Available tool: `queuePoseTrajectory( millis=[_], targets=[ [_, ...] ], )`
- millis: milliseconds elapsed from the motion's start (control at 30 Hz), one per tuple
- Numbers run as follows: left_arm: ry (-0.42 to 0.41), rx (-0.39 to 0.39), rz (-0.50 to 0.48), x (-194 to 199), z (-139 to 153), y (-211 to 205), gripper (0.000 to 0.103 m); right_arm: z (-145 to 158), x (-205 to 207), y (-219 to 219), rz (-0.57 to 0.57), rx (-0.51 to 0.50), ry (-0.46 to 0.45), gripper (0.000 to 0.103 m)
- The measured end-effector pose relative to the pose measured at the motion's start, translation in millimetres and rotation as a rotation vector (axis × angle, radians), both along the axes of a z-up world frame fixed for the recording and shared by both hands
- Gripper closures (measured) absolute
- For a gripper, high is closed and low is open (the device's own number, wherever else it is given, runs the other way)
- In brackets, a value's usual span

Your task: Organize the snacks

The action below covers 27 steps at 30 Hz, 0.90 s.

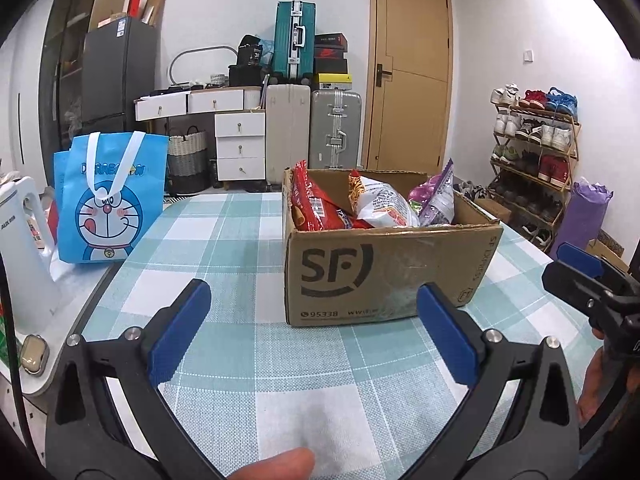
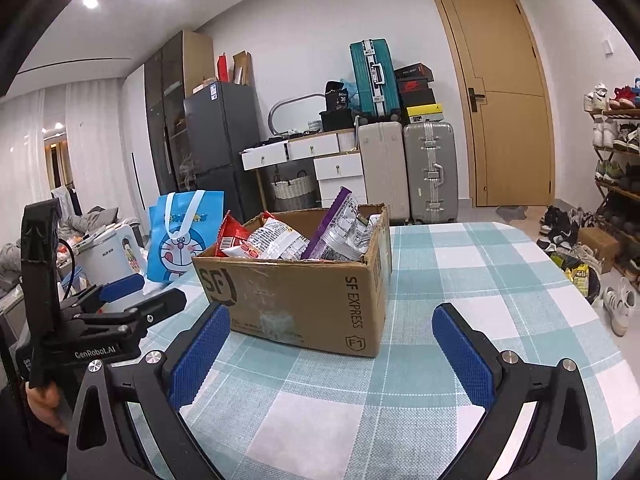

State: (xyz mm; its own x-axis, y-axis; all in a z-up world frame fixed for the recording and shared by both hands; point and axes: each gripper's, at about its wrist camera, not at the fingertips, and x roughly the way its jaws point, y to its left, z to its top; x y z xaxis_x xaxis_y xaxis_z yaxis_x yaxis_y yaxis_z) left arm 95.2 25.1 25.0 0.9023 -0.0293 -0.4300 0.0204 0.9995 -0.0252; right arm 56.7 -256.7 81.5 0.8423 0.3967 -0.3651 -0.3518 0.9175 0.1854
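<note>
An open cardboard SF box (image 1: 380, 276) stands on the checked tablecloth (image 1: 240, 248), also in the right wrist view (image 2: 304, 300). Several snack packets stick out of it: a red packet (image 1: 316, 200), a white packet (image 1: 384, 200) and a purple packet (image 1: 438, 196); the right wrist view shows them too (image 2: 288, 240). My left gripper (image 1: 312, 332) is open and empty, just short of the box front. My right gripper (image 2: 332, 352) is open and empty, near the box's right front corner. The right gripper also shows at the right edge of the left wrist view (image 1: 588, 280).
A blue Doraemon tote bag (image 1: 108, 200) stands at the table's far left, next to a white kettle (image 1: 24, 256). Suitcases (image 1: 312, 128), drawers and a door stand behind. A shoe rack (image 1: 536, 152) lines the right wall.
</note>
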Motion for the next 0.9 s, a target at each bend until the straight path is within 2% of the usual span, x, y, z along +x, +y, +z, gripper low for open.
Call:
queuePoseTrajectory(
  millis=[200, 900],
  targets=[
    [-0.009, 0.026, -0.005, -0.8, -2.1, -4.0, 0.000, 0.7, -2.2, -2.1, -0.015, 0.001, -0.011, 0.000],
    [-0.001, 0.014, -0.006, -1.0, -3.6, -1.0, 0.000, 0.1, -4.2, -1.5, -0.028, -0.016, -0.018, 0.000]
  ],
)
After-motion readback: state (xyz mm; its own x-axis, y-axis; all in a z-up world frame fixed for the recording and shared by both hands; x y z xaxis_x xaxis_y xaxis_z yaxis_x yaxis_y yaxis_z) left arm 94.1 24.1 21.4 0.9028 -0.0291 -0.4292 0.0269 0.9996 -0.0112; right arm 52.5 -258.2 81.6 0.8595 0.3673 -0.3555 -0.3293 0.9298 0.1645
